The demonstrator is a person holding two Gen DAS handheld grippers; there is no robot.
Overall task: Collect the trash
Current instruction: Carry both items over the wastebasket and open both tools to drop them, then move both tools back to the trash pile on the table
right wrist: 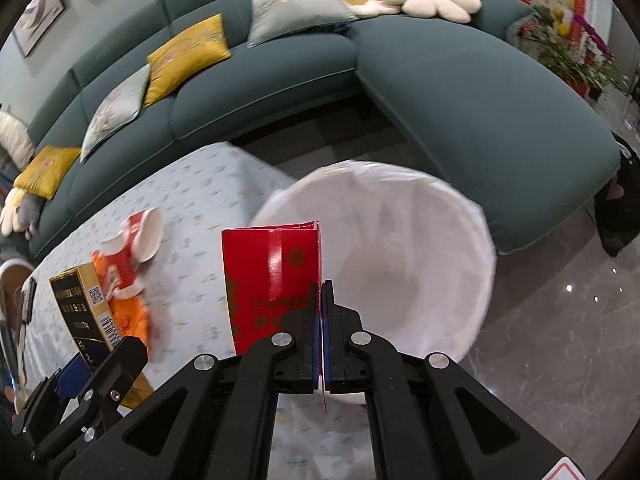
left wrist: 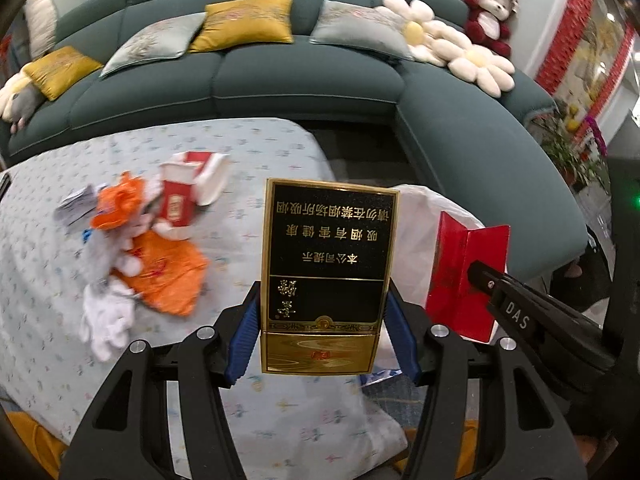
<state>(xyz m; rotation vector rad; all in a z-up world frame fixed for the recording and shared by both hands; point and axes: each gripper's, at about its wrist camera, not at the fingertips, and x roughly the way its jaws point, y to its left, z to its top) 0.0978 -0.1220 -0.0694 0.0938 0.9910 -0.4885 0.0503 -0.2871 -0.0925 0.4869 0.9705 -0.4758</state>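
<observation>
Right hand-held gripper [right wrist: 322,304], clamped on red carton [right wrist: 272,280], sits nearest white bin [right wrist: 460,248], just ahead-right; left hand-held gripper [left wrist: 324,320] grips black-gold pack [left wrist: 326,264].

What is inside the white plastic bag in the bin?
The white plastic bag looks empty where its inside shows. The red flattened carton and the right gripper cover its near part.

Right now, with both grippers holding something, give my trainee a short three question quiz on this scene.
1. True or false: the left gripper is shut on the black and gold cigarette box.
2. What does the right gripper hold?
3. Where is the white lined trash bin: A on the sofa, B on the floor beside the table?

Key: 1 true. 2 the flattened red cardboard pack. 3 B.
</observation>
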